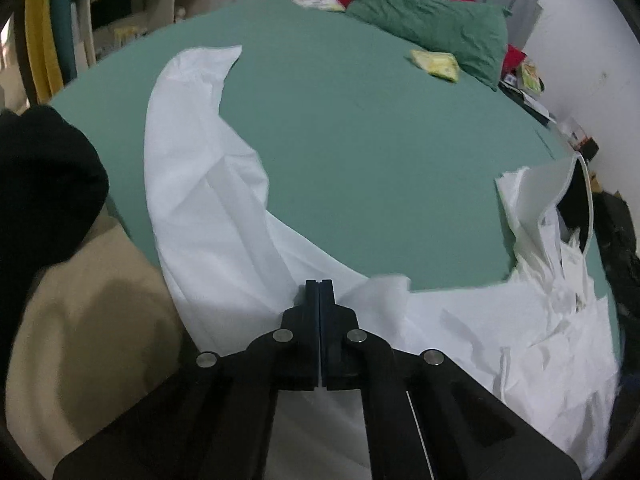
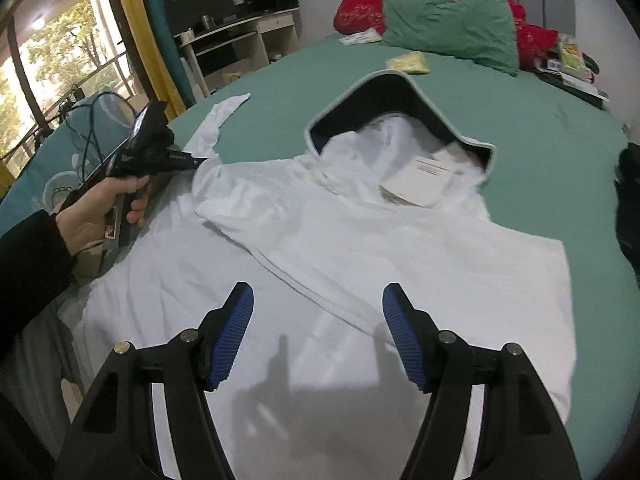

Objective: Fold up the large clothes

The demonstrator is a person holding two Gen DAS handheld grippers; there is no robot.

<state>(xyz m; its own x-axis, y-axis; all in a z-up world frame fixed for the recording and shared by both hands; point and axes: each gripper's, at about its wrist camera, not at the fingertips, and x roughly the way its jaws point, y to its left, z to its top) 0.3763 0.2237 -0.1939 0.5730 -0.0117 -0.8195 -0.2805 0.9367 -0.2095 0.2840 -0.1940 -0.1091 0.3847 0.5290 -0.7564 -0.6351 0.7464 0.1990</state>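
Two black hand-held grippers of the same build. Left gripper (image 1: 320,282): flat black fingers (image 1: 312,300), angular linkage arms, four round silver pivot pins across the joints, a thin pale line along the right arm. Right gripper (image 2: 318,300): ribbed blue pads on black fingers (image 2: 236,336), four silver pins, triangular cut-outs in the side plates. Left hand (image 2: 98,216) below a black long sleeve (image 2: 32,264); beige trousers (image 1: 92,320).

- Daylight is coming through the window (image 2: 60,64), leaving the room dim.
- The right tool (image 2: 318,334) is casting shadows on the white garment (image 2: 360,248).
- Edges are bending and blurring.
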